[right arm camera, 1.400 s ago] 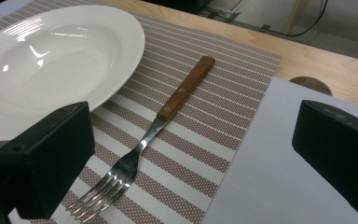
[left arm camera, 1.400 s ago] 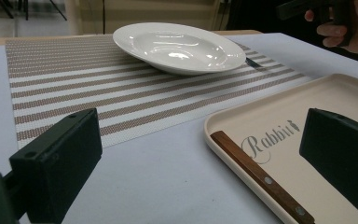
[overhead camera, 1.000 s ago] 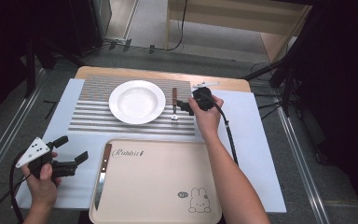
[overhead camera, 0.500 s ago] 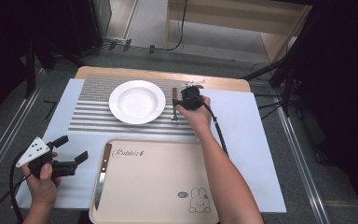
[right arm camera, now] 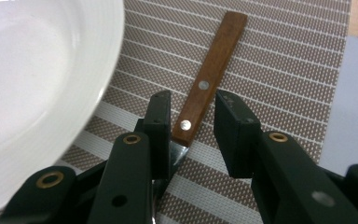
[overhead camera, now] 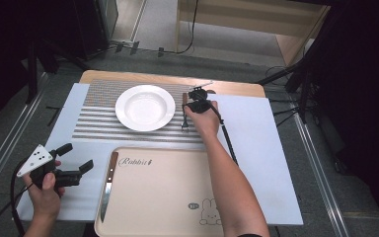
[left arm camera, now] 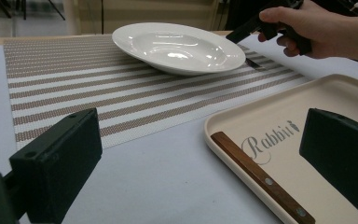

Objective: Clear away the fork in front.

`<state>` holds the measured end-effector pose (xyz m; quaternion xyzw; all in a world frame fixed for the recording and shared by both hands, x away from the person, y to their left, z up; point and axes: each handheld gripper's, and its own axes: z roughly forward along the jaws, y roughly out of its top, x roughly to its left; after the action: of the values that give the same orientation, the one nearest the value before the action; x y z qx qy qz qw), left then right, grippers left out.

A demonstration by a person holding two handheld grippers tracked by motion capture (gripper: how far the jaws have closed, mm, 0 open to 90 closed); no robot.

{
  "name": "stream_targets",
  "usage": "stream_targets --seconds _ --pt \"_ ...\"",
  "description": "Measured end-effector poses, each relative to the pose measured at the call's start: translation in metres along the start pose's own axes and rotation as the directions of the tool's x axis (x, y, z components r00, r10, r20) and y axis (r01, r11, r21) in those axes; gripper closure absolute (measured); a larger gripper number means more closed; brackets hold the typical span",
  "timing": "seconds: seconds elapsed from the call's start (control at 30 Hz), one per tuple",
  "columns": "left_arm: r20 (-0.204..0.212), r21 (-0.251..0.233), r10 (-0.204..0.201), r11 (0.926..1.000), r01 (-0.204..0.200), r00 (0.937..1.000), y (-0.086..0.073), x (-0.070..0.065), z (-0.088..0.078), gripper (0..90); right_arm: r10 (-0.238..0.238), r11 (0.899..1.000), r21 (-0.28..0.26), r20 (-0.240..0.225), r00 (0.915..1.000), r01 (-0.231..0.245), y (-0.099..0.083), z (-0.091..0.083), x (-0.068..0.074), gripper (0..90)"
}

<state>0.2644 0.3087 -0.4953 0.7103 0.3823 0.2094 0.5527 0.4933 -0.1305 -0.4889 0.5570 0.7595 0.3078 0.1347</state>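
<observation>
Fork (right arm camera: pixel 209 74) with a brown wooden handle lies flat on the striped mat (overhead camera: pixel 103 111), just to the right of the white plate (overhead camera: pixel 145 107) as the high view shows it. The right gripper (right arm camera: pixel 192 130) has come down over the fork. Its 2 black jaws stand on either side of the handle, near the spot where the wood meets the metal. The jaws have just been closing. One jaw is at the edge of the handle, and a small gap shows between the handle and the other jaw, so the fork is between them but not squeezed yet. In the high view the right hand (overhead camera: pixel 203 118) sits over the fork beside the plate.

The left gripper (overhead camera: pixel 64 167) is held low over the white sheet at the near left of the table. Its 2 jaws are wide apart with nothing between them. It points at the corner of the cream tray (left arm camera: pixel 340 93). A knife (left arm camera: pixel 261 177) with a wooden handle lies along the left side of that tray.
</observation>
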Motion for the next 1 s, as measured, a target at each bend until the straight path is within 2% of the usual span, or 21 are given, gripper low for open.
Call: stream_targets --seconds 0.13,0.2,0.37,0.47,0.53,0.67,0.87,1.0 --pt "0.000 -0.002 -0.002 1.0000 0.002 1.0000 0.000 0.000 0.000 0.0 0.041 0.999 0.004 -0.012 0.9991 -0.041 -0.001 0.006 -0.003 65.9" --pt "0.000 -0.001 -0.001 1.0000 0.001 1.0000 0.000 0.000 0.000 0.0 0.047 0.999 0.003 -0.024 0.9986 -0.047 -0.001 0.008 -0.003 65.8" --pt "0.001 0.002 0.000 1.0000 0.000 1.0000 0.000 0.000 0.000 0.0 0.044 0.999 0.006 0.002 0.9990 -0.044 -0.002 0.013 0.000 64.1" --pt "0.001 0.002 0.000 1.0000 0.000 1.0000 0.000 0.000 0.000 0.0 0.025 1.000 0.014 0.027 0.9993 -0.025 0.001 0.015 0.001 63.5" --pt "0.001 0.001 -0.001 1.0000 0.001 1.0000 0.000 0.000 0.000 0.0 0.016 1.000 0.020 0.046 0.9988 -0.017 0.003 0.016 0.003 66.0" --pt "0.003 0.006 0.003 1.0000 -0.003 1.0000 0.000 0.000 0.001 0.0 0.036 0.999 0.026 0.047 0.9982 -0.037 0.002 0.015 0.001 69.9" --pt "0.003 0.004 0.001 1.0000 -0.001 1.0000 0.000 0.000 0.001 0.0 0.032 0.998 0.051 0.056 0.9979 -0.035 0.000 0.009 -0.007 73.3" --pt "0.002 0.007 0.002 1.0000 -0.002 1.0000 0.000 0.000 0.001 0.0 -0.015 0.998 0.063 0.068 0.9975 0.011 -0.002 0.006 -0.011 73.3"
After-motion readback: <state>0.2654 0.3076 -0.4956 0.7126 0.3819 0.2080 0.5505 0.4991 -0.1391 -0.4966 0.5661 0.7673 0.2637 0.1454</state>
